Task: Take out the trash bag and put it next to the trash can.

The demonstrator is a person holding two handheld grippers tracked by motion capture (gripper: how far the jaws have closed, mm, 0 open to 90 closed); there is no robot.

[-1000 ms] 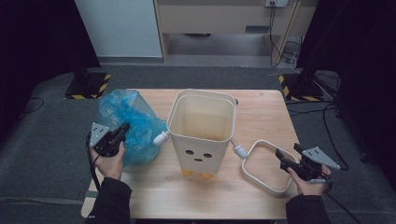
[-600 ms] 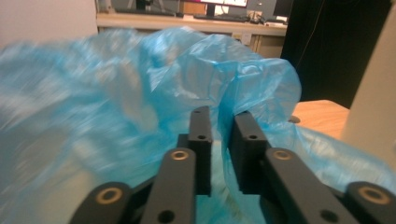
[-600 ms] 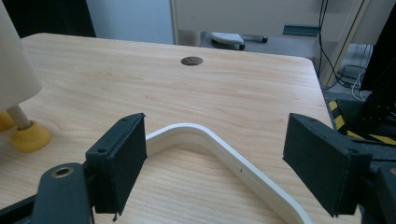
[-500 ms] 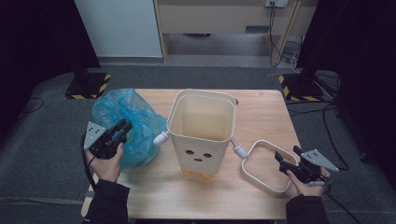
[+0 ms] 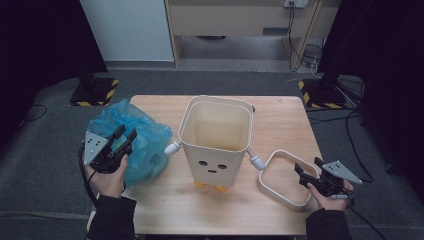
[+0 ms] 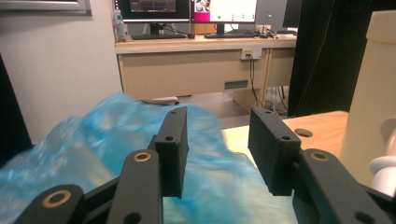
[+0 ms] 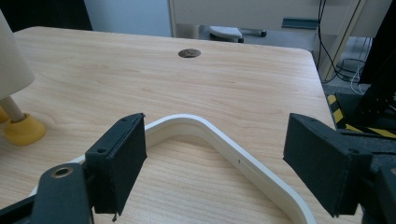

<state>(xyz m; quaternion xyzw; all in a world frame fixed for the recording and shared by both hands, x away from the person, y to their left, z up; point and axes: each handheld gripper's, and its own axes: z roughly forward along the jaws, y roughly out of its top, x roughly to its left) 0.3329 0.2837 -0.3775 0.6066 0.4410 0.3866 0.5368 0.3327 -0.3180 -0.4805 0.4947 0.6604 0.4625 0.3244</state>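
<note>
- The bin (image 5: 216, 142) stands upright near the middle of the table (image 5: 280, 115), its open top facing up and a small face on its front wall; yellow feet (image 5: 207, 185) show under it.
- The blue bag (image 5: 131, 139) lies at the left edge of the table, between that edge and the bin, just beside the bin's left knob (image 5: 172, 147).
- My left gripper (image 5: 125, 136) is at the left edge, over the near part of the bag. In the left gripper view its jaws stand apart with the bag (image 6: 93, 140) below and between them; I cannot tell if they touch it.
- The white handle loop (image 5: 280, 177) lies flat at the front right corner, joined to the bin on its right side.
- My right gripper (image 5: 305, 172) is at the right edge, just beside the loop. In the right gripper view the jaws are spread wide, with the curved bar of the loop (image 7: 219, 140) between them, not pinched.
- Bare wood is open behind the loop up to the far right corner, where a small round hole (image 7: 189, 53) sits.
- The front edge below the bin is also free wood.
</note>
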